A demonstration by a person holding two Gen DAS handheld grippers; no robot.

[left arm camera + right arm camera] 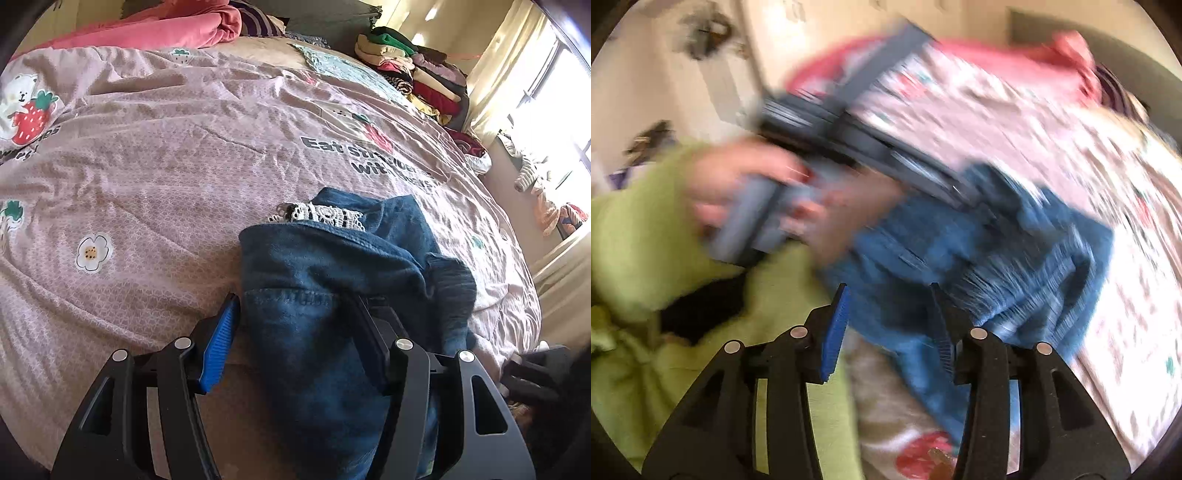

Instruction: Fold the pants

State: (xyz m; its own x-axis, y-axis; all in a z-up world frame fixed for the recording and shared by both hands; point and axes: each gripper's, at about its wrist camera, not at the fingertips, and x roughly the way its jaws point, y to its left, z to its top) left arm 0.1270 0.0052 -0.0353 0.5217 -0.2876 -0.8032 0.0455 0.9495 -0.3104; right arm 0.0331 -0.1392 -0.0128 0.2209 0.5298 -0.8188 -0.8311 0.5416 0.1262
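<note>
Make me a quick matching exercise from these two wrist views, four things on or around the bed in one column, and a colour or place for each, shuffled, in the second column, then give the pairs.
Column one:
1. jeans
2. blanket
3. sleeve
4. stack of folded clothes

Column two:
A. light green, on the person's arm
B. pink, bunched at the far end of the bed
C. blue denim, between the left gripper's fingers
D. mixed colours, at the bed's far edge near the curtain

Pairs: 1-C, 2-B, 3-A, 4-D
</note>
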